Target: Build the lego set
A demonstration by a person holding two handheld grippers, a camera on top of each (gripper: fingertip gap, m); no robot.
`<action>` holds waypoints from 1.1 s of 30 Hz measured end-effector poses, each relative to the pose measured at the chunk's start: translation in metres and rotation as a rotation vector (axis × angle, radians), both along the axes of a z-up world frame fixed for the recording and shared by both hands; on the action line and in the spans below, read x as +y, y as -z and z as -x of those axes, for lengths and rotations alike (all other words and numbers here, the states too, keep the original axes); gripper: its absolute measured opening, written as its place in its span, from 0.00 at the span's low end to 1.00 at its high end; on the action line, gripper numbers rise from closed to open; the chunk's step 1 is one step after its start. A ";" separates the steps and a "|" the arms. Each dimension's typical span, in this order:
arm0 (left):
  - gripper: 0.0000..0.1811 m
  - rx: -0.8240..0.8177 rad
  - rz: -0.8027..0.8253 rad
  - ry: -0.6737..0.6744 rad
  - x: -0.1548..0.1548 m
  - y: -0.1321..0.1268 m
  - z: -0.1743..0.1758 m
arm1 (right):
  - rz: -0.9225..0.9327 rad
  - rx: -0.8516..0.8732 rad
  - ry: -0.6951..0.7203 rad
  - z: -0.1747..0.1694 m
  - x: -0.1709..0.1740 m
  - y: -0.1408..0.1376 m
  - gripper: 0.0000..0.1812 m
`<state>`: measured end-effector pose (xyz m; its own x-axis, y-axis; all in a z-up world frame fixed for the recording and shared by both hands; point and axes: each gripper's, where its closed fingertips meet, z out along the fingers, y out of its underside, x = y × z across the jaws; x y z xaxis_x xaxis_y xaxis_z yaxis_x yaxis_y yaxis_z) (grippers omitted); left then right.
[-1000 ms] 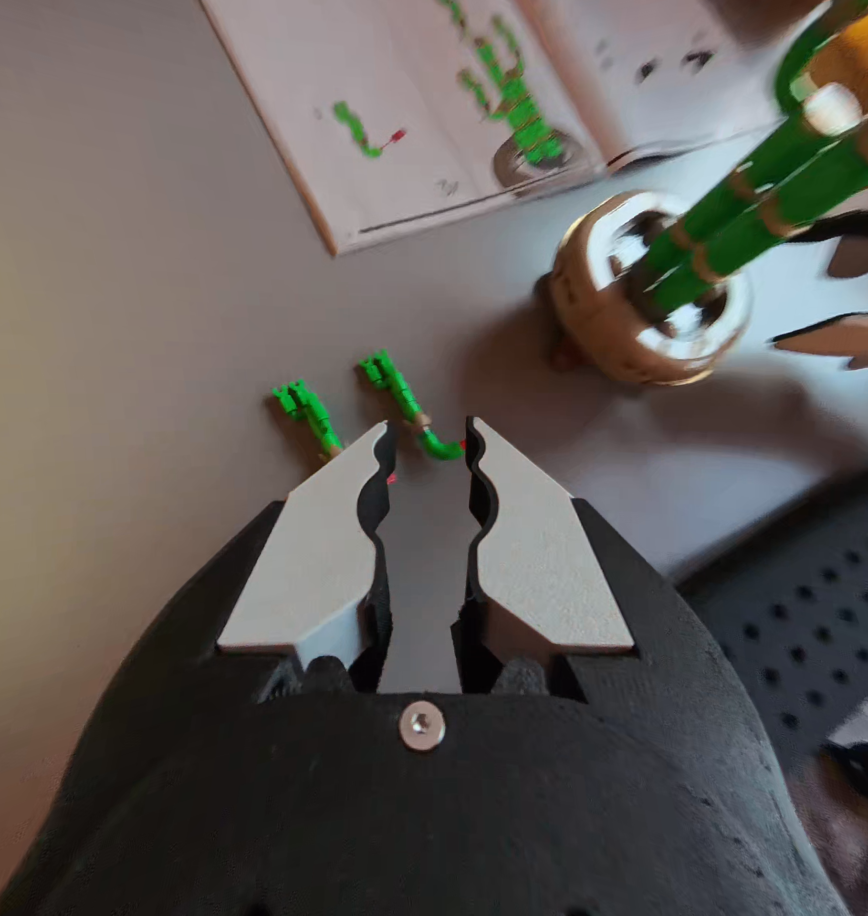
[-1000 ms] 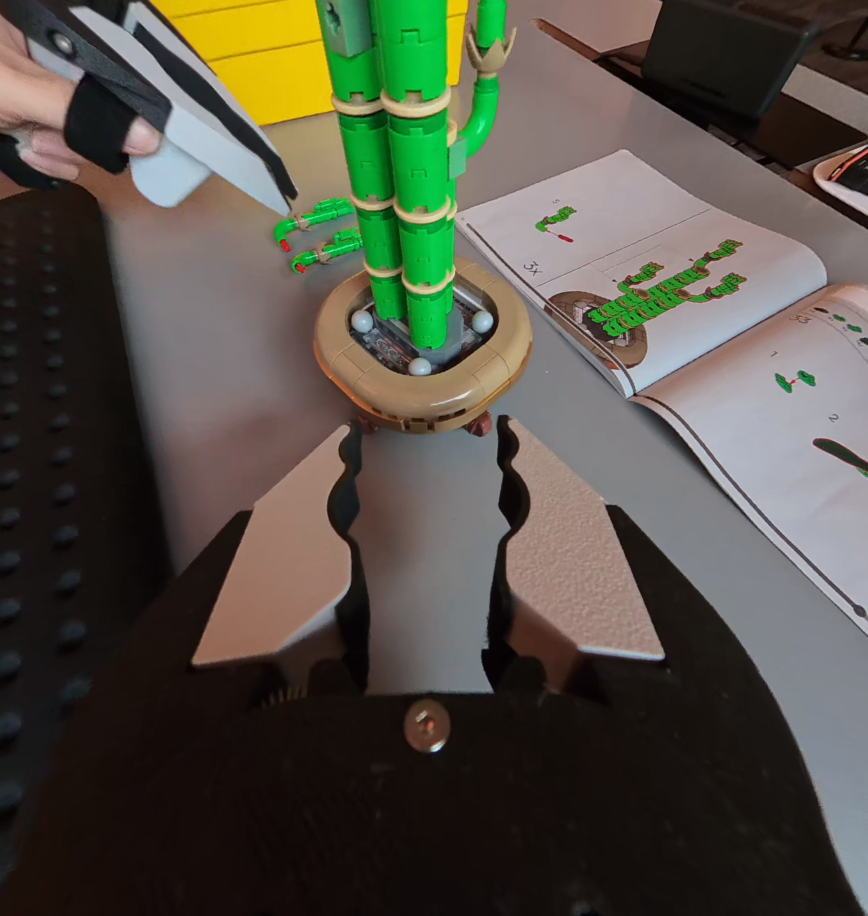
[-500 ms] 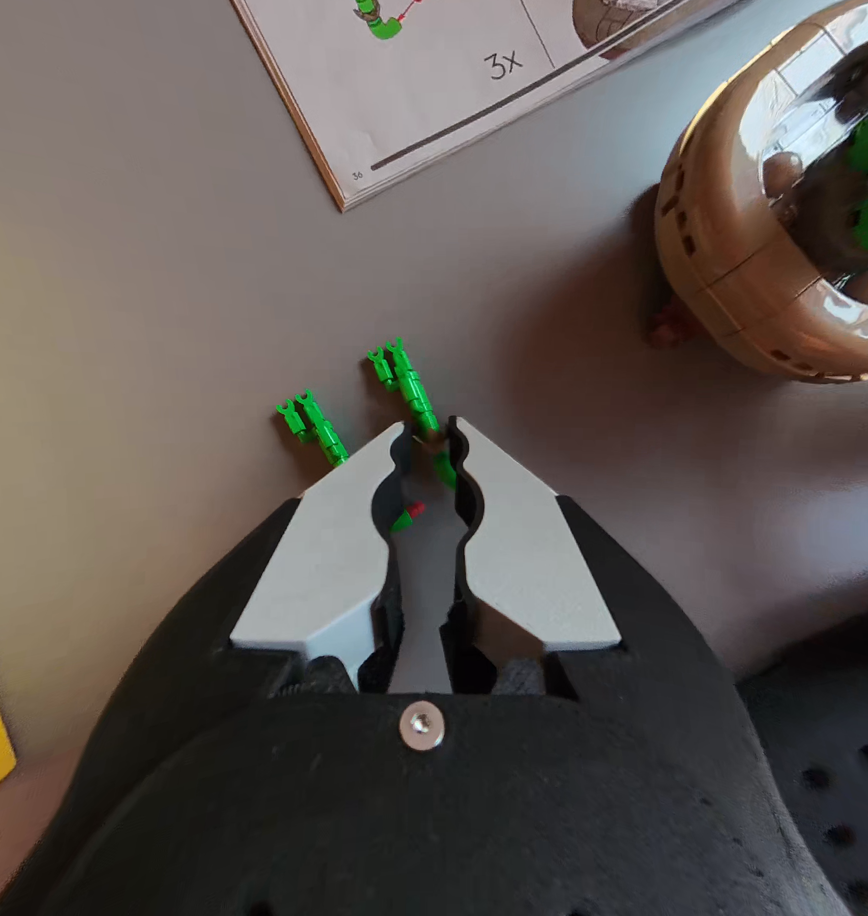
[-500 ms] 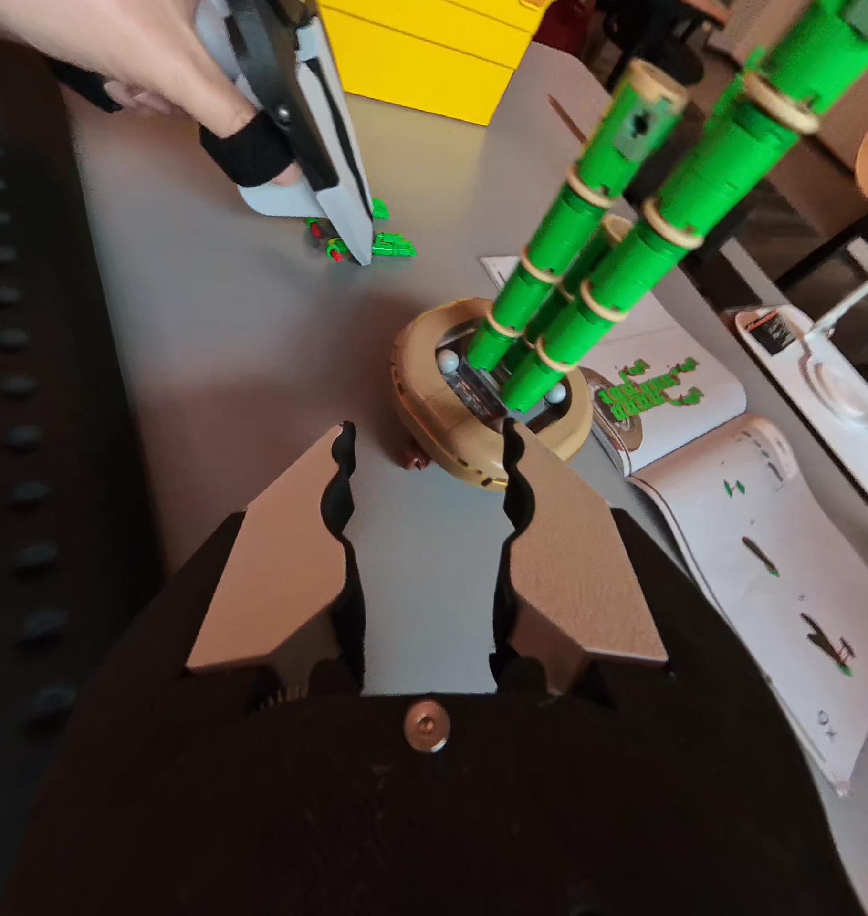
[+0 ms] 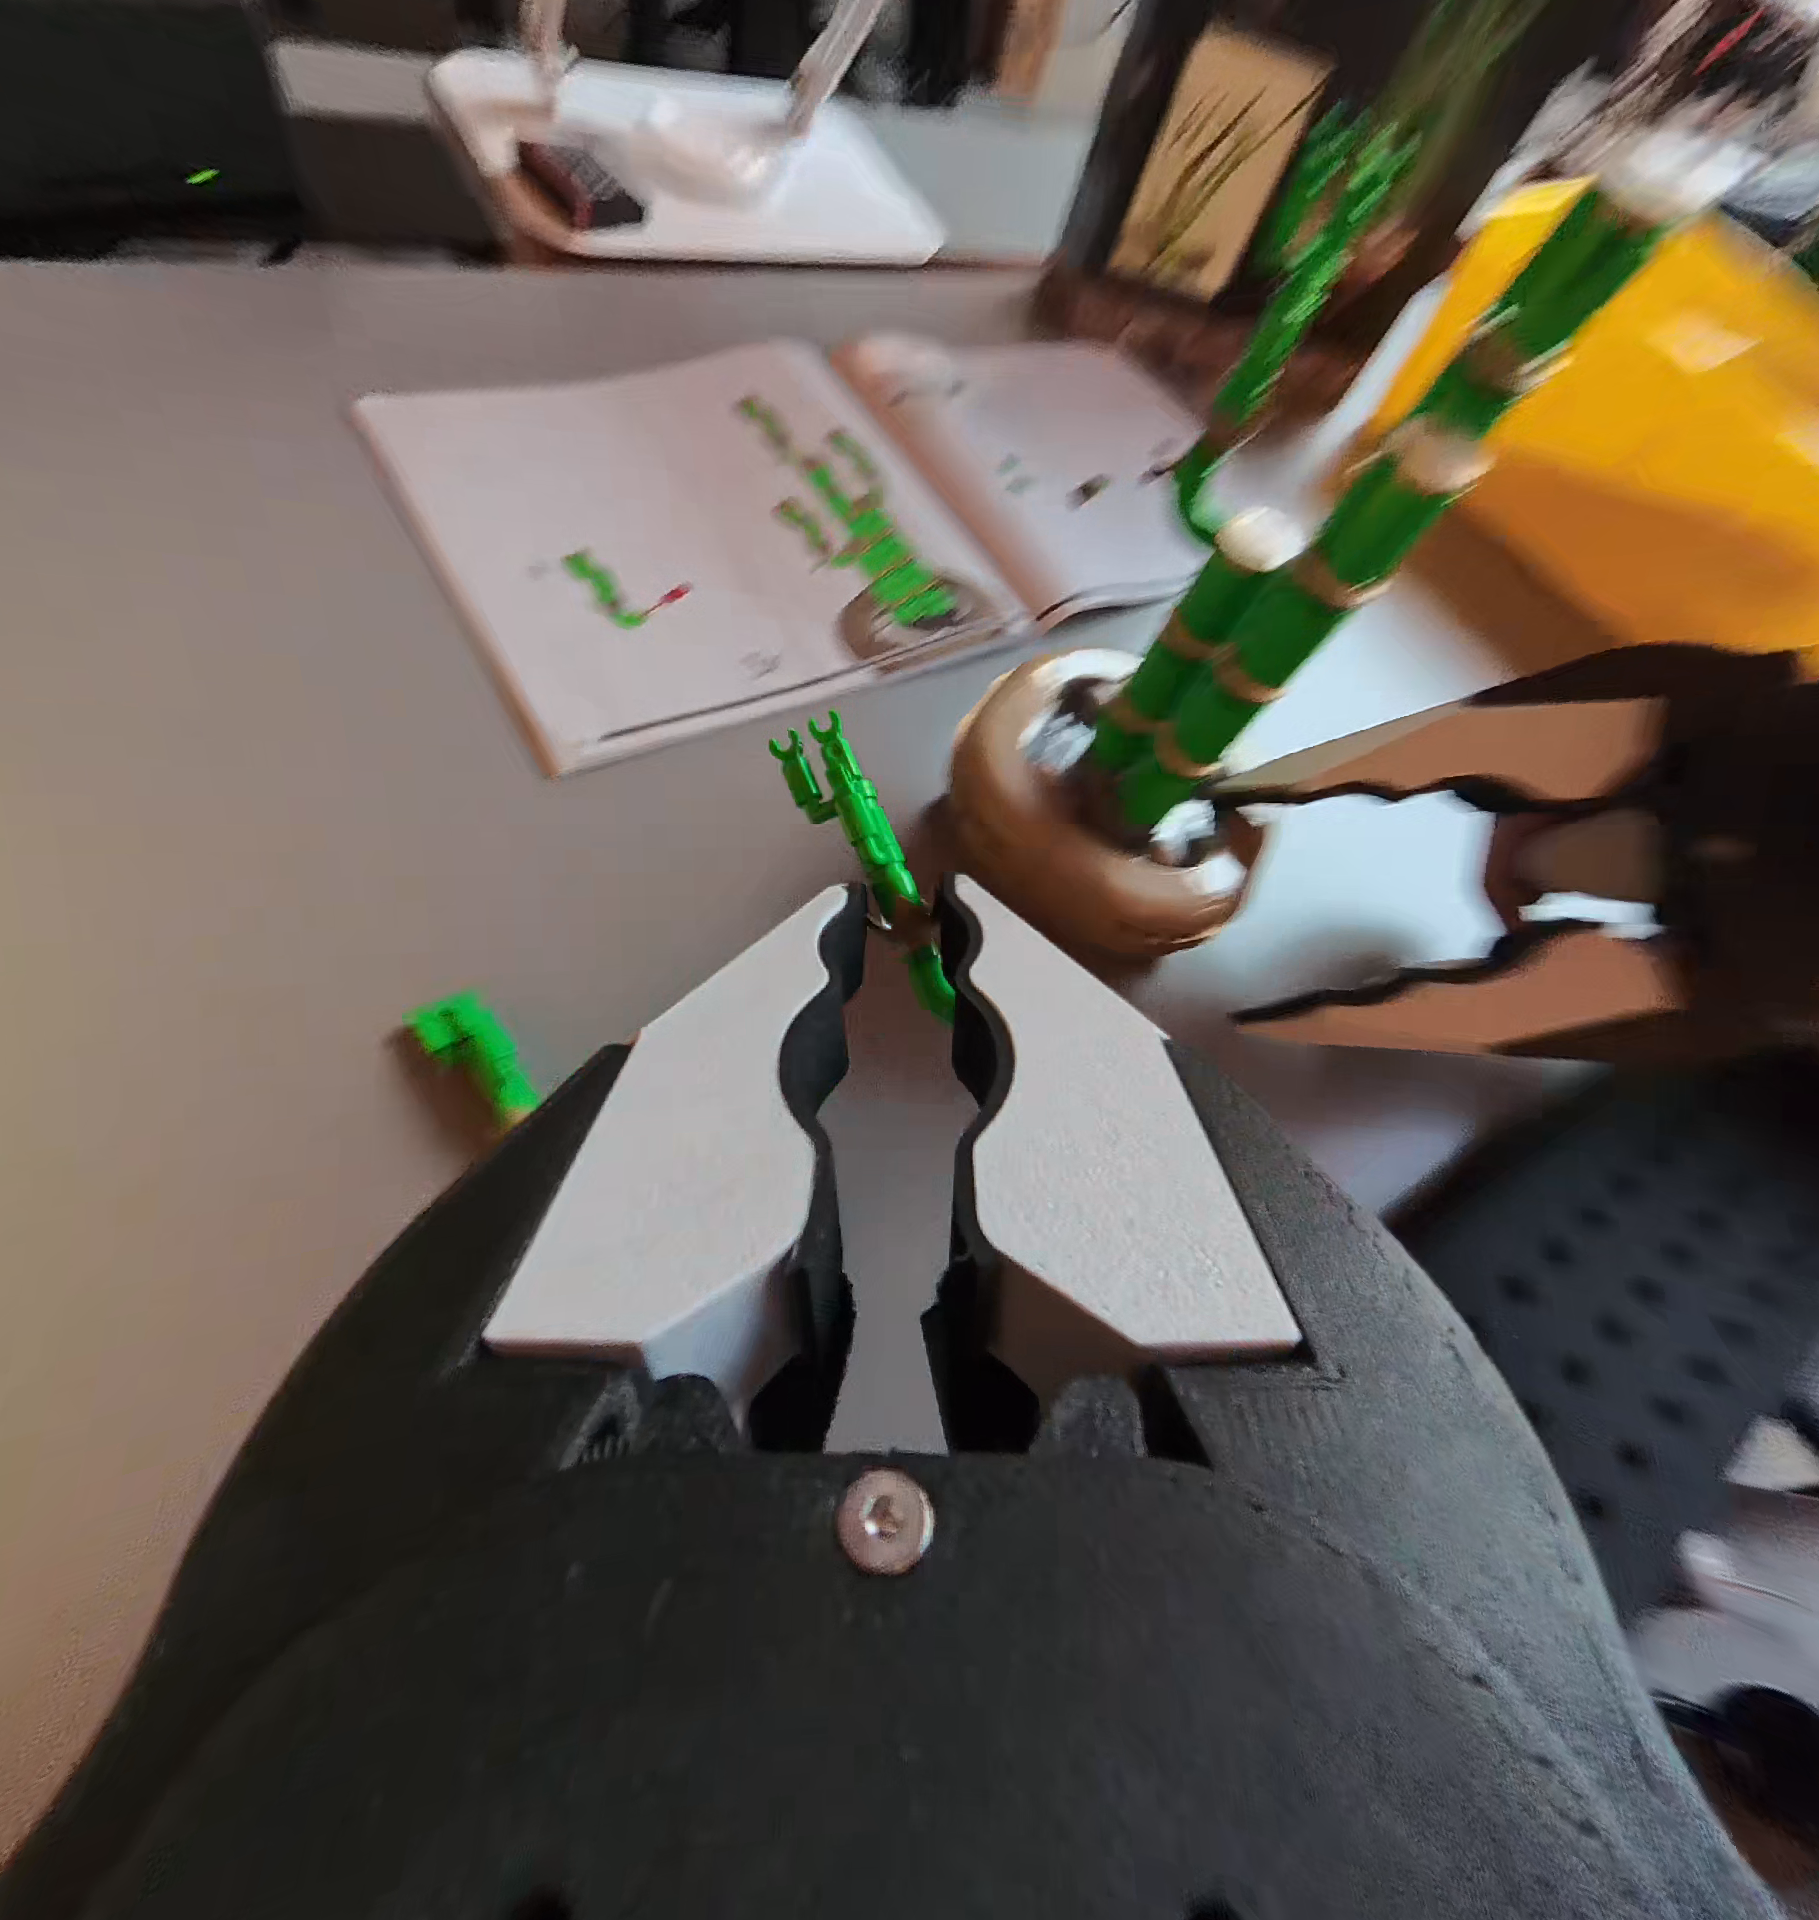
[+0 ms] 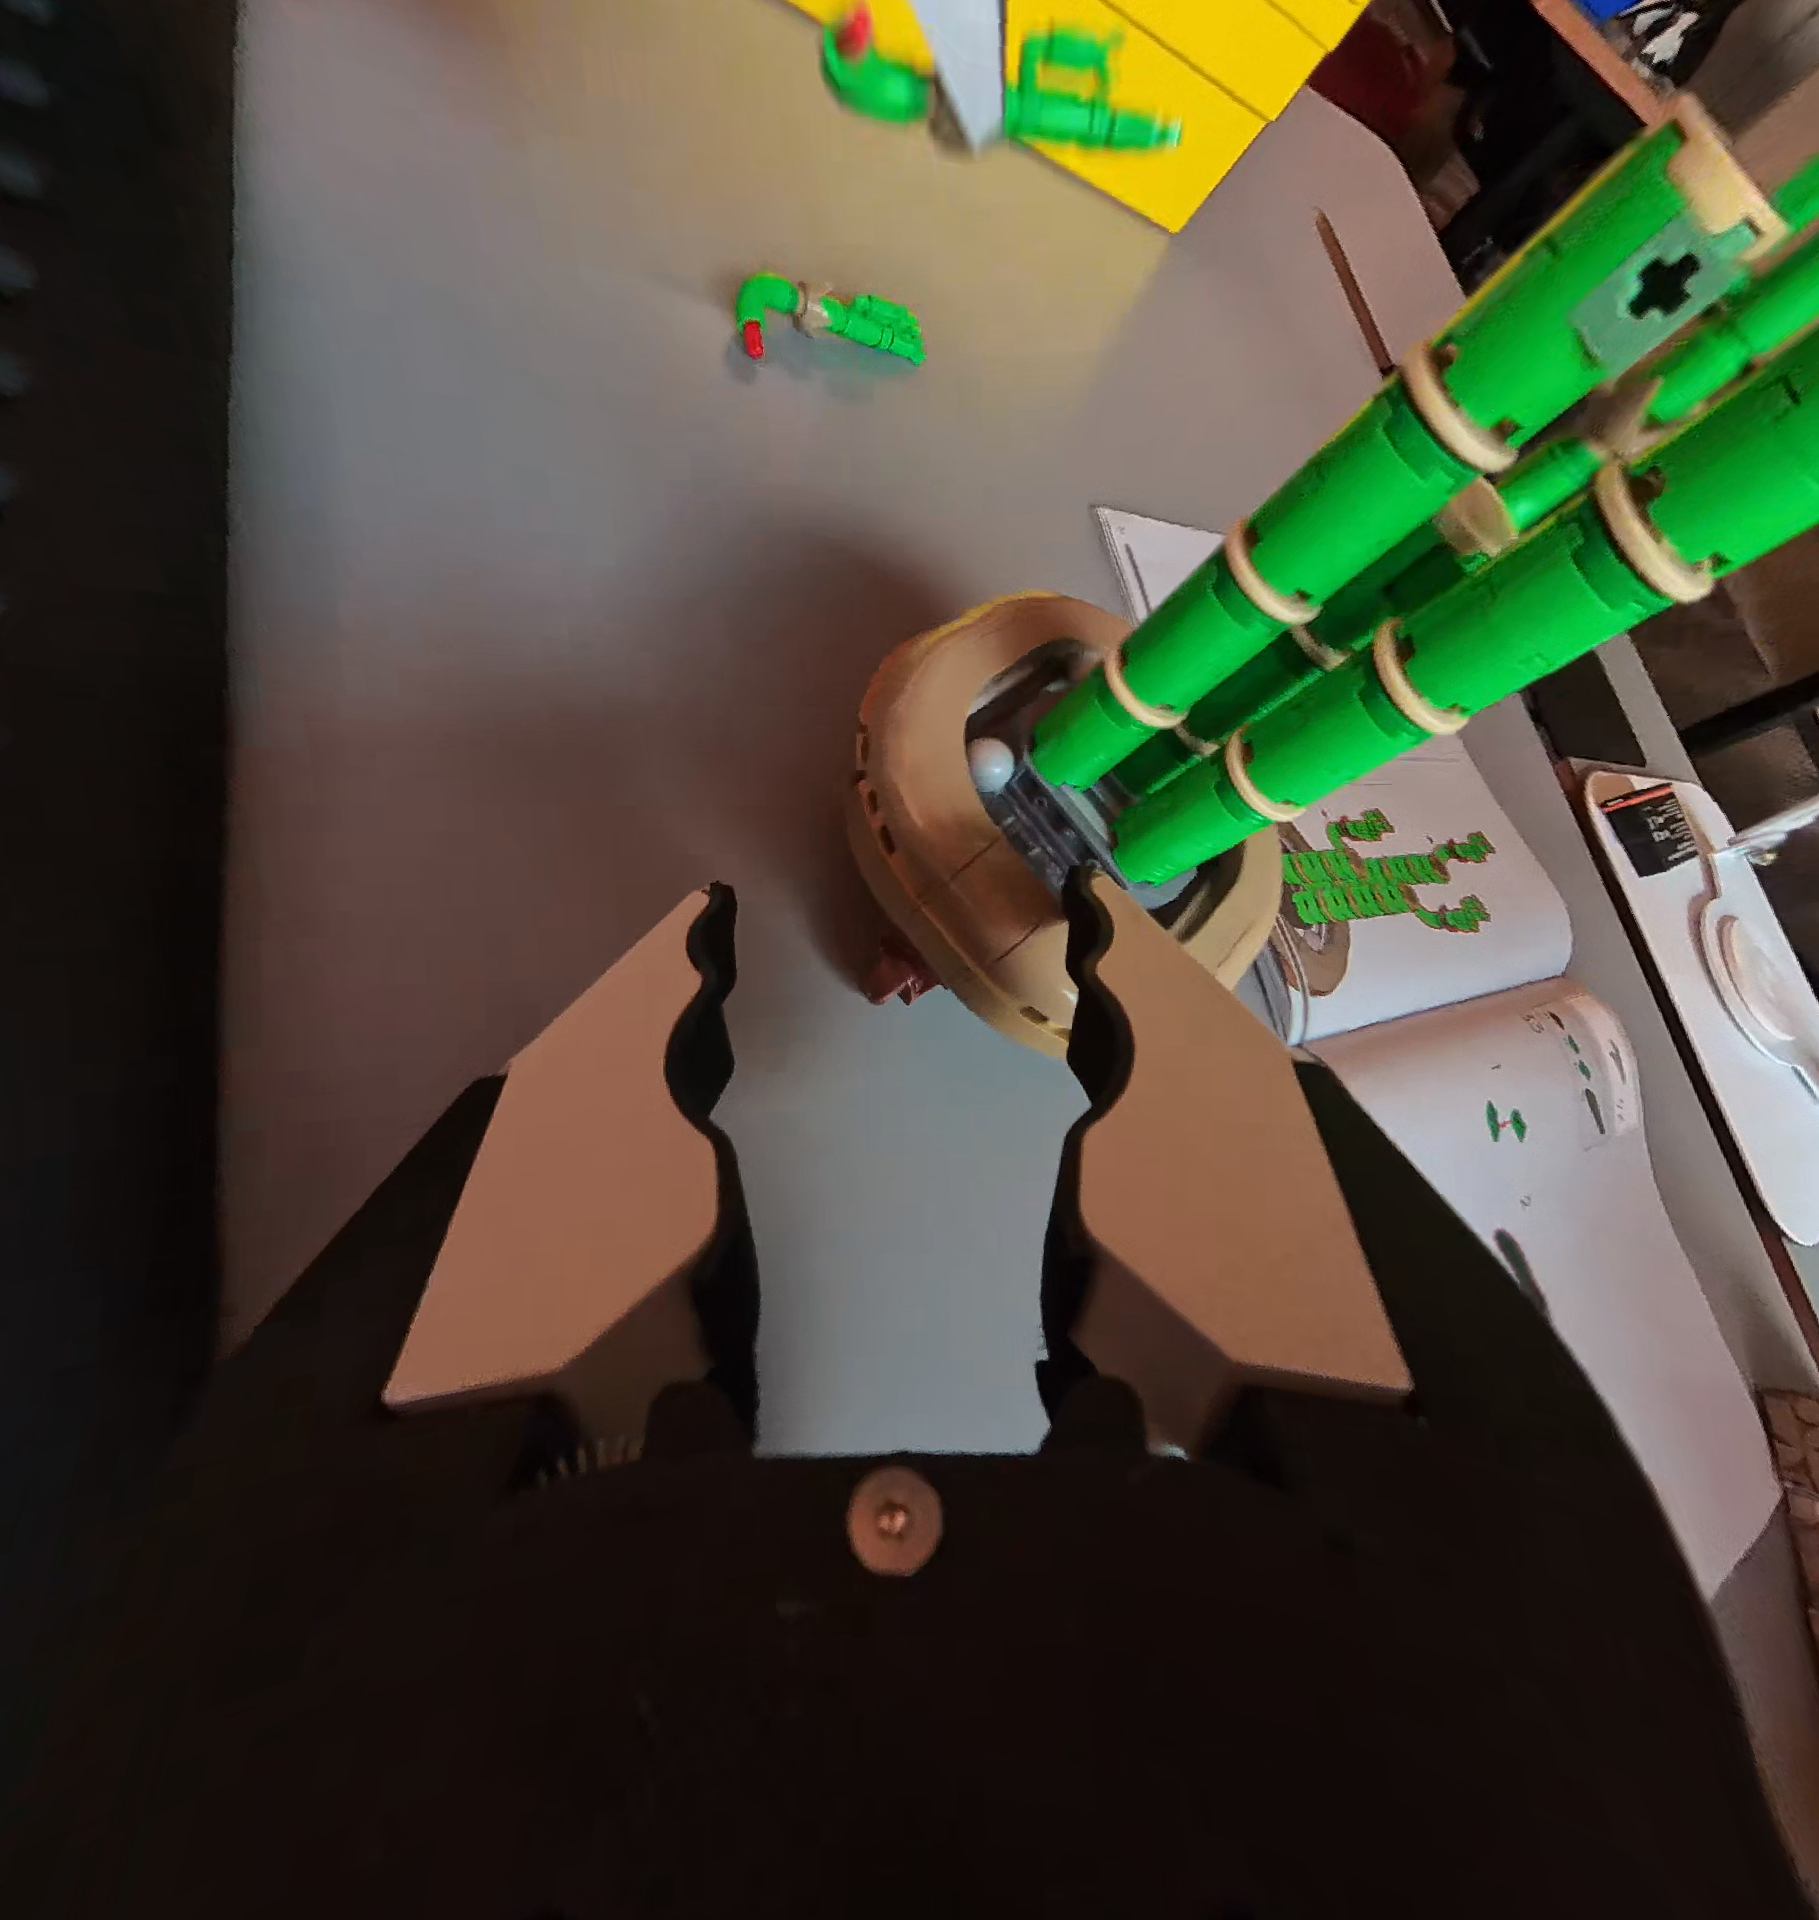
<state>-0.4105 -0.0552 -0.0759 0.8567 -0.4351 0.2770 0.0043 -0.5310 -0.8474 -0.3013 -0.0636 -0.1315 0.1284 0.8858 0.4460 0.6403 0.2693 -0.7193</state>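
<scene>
My left gripper (image 5: 903,906) is shut on a small green branch piece (image 5: 855,805) and holds it up off the grey table; its forked end points away from me. The same branch (image 6: 1081,109) shows blurred at the top of the right wrist view. A second green branch (image 5: 466,1047) lies on the table to the left, and also shows in the right wrist view (image 6: 832,317). The bamboo model has green stalks (image 6: 1404,623) in a tan pot (image 6: 926,831). My right gripper (image 6: 894,904) is open, its right fingertip over the pot's near rim.
An open instruction booklet (image 5: 780,520) lies beyond the pot. A yellow box (image 5: 1663,447) stands at the table's far side. A black perforated mat (image 6: 53,727) runs along one table edge. A white tray (image 6: 1767,1039) sits past the booklet. My right fingertips sit around 12 cm from my left ones.
My left gripper closed on one green branch and lifted it off the table. My right gripper moved closer to the pot and stayed open.
</scene>
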 end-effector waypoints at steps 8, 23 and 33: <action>0.07 -0.553 -0.213 0.310 -0.045 -0.090 -0.058 | 0.074 0.121 -0.162 -0.030 -0.001 -0.028 0.35; 0.06 -0.849 -0.306 0.788 -0.107 -0.125 -0.159 | 1.007 1.025 -0.389 -0.045 -0.092 -0.171 0.22; 0.06 -0.843 -0.187 0.863 -0.116 -0.099 -0.175 | 1.069 1.008 -0.395 -0.052 -0.095 -0.160 0.21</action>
<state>-0.2352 -0.1714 0.0236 -0.1514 -0.8650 0.4784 0.2961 -0.5015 -0.8129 -0.2492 -0.1587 0.0285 -0.3377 0.7758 -0.5330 -0.2085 -0.6138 -0.7614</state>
